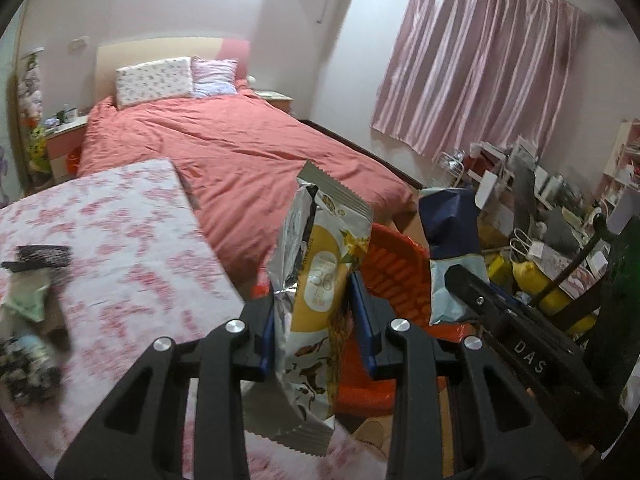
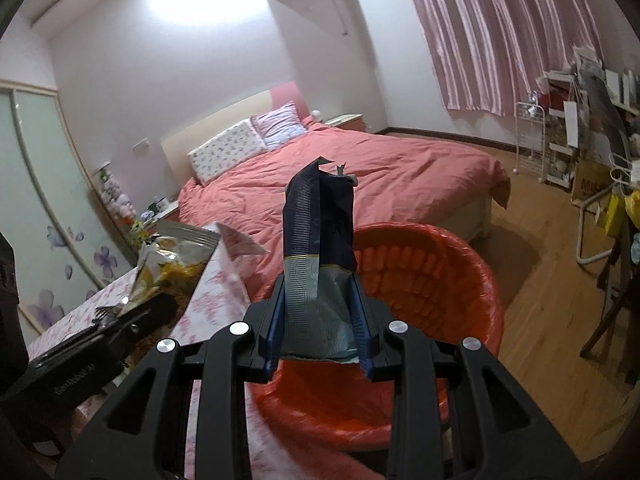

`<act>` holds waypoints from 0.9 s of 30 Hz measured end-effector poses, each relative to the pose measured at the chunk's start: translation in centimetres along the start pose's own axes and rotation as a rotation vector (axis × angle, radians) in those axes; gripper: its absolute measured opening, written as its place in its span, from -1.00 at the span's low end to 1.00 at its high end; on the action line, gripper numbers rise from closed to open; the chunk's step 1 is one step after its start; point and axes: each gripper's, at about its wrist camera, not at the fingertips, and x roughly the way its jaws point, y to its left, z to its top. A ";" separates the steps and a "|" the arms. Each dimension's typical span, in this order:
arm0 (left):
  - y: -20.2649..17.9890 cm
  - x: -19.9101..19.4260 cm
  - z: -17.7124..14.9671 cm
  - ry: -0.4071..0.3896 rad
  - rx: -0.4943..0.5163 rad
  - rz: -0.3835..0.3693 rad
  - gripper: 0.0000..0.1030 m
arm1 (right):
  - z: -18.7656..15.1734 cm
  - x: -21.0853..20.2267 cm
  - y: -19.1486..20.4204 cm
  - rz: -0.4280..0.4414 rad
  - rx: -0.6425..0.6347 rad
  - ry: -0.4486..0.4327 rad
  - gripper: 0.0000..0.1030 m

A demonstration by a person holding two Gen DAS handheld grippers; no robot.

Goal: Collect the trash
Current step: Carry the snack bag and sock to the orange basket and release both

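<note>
My left gripper point(image 1: 316, 316) is shut on a yellow and silver snack wrapper point(image 1: 316, 280), held upright at the table's right edge beside the orange bin point(image 1: 396, 276). My right gripper point(image 2: 318, 320) is shut on a dark blue and grey snack bag point(image 2: 320, 248), held upright over the near rim of the orange bin point(image 2: 432, 280). The blue bag point(image 1: 448, 240) and right gripper body also show in the left wrist view. The left gripper with the yellow wrapper point(image 2: 172, 268) shows at left in the right wrist view.
A table with a pink floral cloth point(image 1: 120, 232) holds more wrappers and small items point(image 1: 28, 300) at its left. A bed with a red cover point(image 2: 360, 184) lies behind. Cluttered shelves, bags and a chair point(image 1: 540, 220) fill the right side. Wooden floor point(image 2: 540, 300) surrounds the bin.
</note>
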 end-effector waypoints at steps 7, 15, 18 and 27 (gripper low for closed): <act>-1.2 5.0 -0.1 0.067 0.017 -0.021 -0.35 | 0.3 1.5 -1.7 -0.014 0.032 0.017 -0.40; -0.1 7.9 -0.6 0.131 -0.005 0.019 0.10 | 0.2 2.3 -2.8 -0.027 0.058 0.045 0.01; 0.4 7.7 -0.7 0.135 -0.010 0.037 0.14 | 0.1 2.0 -2.4 -0.035 0.051 0.051 0.05; 2.0 3.6 -1.2 0.093 0.013 0.145 0.34 | 1.2 0.6 -1.2 -0.035 0.028 0.041 0.05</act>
